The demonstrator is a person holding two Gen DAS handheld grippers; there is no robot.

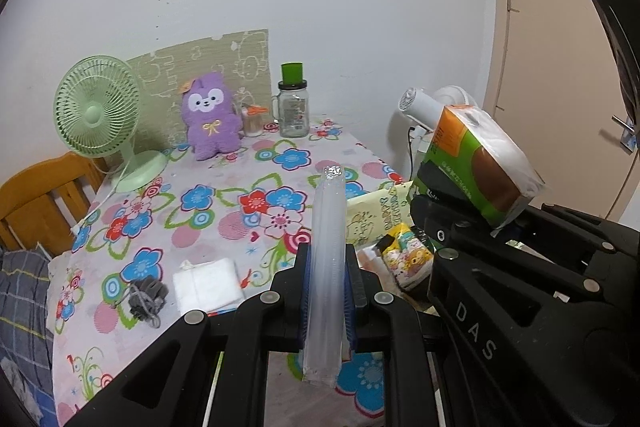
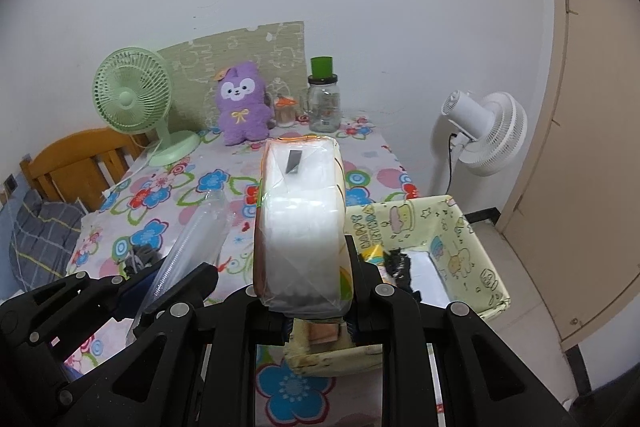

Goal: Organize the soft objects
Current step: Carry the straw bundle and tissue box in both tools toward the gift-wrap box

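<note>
My left gripper [image 1: 327, 291] is shut on a clear plastic sleeve of stacked cups [image 1: 327, 251], held upright above the flowered table [image 1: 192, 223]; it also shows in the right wrist view [image 2: 188, 239]. My right gripper [image 2: 310, 287] is shut on a tissue pack [image 2: 302, 223] in green and orange wrap, held above the left edge of a yellow fabric basket [image 2: 476, 247]. The pack shows in the left wrist view [image 1: 476, 163] too. A folded white cloth [image 1: 208, 285] and a grey scrunchie [image 1: 146, 297] lie on the table near its front. A purple plush [image 1: 210, 115] sits at the back.
A green desk fan [image 1: 96, 115] stands back left, a glass jar with a green lid [image 1: 294, 107] back centre. A white floor fan [image 2: 484, 131] stands right of the table. The basket holds small packets [image 1: 408, 255] and a dark item [image 2: 400, 263]. A wooden chair [image 1: 40, 195] is at left.
</note>
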